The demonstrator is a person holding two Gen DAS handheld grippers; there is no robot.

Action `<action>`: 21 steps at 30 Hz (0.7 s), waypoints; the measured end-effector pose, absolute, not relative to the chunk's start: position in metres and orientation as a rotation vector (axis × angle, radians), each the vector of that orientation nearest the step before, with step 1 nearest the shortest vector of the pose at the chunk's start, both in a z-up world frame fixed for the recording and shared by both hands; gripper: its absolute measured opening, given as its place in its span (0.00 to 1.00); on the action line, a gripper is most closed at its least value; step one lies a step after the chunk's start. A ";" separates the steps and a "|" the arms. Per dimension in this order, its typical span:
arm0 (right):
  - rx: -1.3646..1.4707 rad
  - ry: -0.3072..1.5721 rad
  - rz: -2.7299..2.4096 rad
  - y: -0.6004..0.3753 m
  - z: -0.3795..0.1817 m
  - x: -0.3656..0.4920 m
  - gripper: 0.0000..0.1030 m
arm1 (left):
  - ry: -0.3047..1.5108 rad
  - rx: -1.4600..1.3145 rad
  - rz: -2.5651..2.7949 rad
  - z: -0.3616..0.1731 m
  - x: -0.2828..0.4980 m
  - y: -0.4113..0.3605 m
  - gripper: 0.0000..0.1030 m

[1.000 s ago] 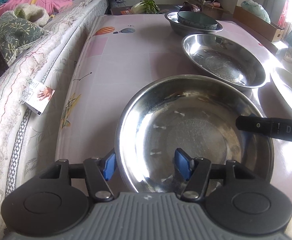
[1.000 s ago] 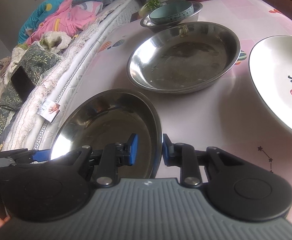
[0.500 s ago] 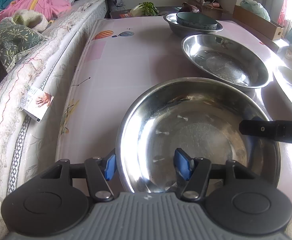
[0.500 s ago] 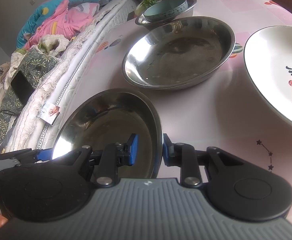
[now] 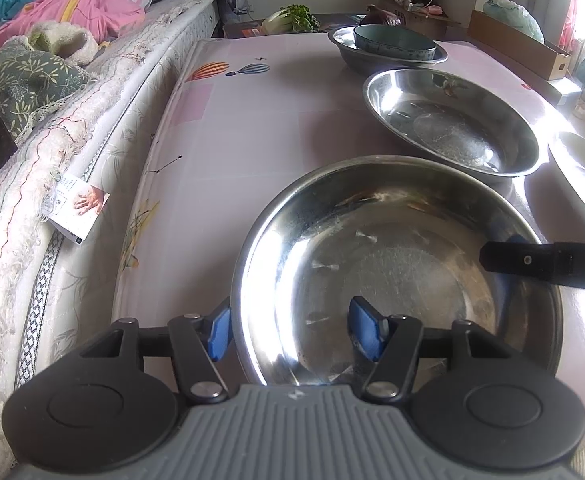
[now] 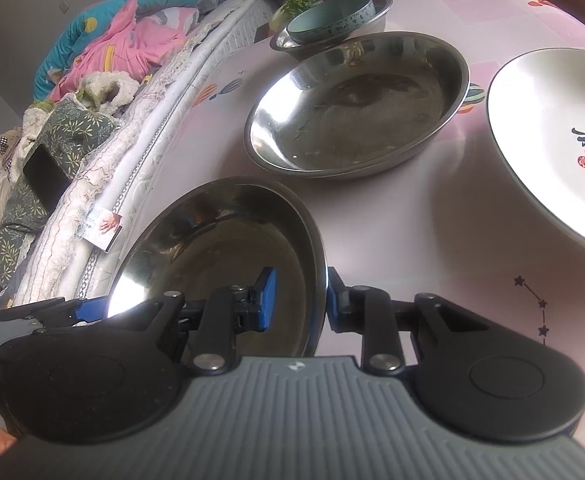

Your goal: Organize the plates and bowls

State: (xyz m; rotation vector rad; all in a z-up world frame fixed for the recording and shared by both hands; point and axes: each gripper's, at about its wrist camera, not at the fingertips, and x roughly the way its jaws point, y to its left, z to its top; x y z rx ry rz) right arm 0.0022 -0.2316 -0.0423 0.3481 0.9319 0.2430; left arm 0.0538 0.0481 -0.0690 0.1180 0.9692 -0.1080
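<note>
Pink-clothed bench (image 5: 252, 128) beside a bed (image 5: 92, 92), two grippers at one steel bowl.

Left gripper (image 5: 296, 330) has its fingers (image 5: 366, 334) spread wide across the near rim of the nearest steel bowl (image 5: 396, 264), one pad outside the wall, one inside, neither clearly touching. Right gripper (image 6: 298, 300) straddles the same bowl's (image 6: 220, 248) right rim with a narrower gap; the outer pad looks to be against the rim, though whether it truly pinches cannot be told. Just beyond sits a second steel bowl (image 6: 356, 104), and farther still a teal bowl (image 6: 332, 18) nested in a steel dish (image 6: 384, 4). To the right lies a white plate (image 6: 540, 128) with dark lettering.
</note>
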 end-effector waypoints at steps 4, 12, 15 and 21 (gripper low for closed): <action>0.350 0.931 0.238 -0.231 -0.041 0.001 0.25 | 0.973 0.117 -0.108 -0.069 0.053 0.048 0.60; 0.360 0.928 0.236 -0.232 -0.042 0.002 0.25 | 0.962 0.120 -0.108 -0.069 0.051 0.047 0.60; 0.374 0.928 0.234 -0.233 -0.043 0.001 0.25 | 0.961 0.120 -0.107 -0.069 0.051 0.047 0.61; 0.376 0.924 0.232 -0.233 -0.044 0.000 0.25 | 0.958 0.116 -0.104 -0.070 0.050 0.047 0.61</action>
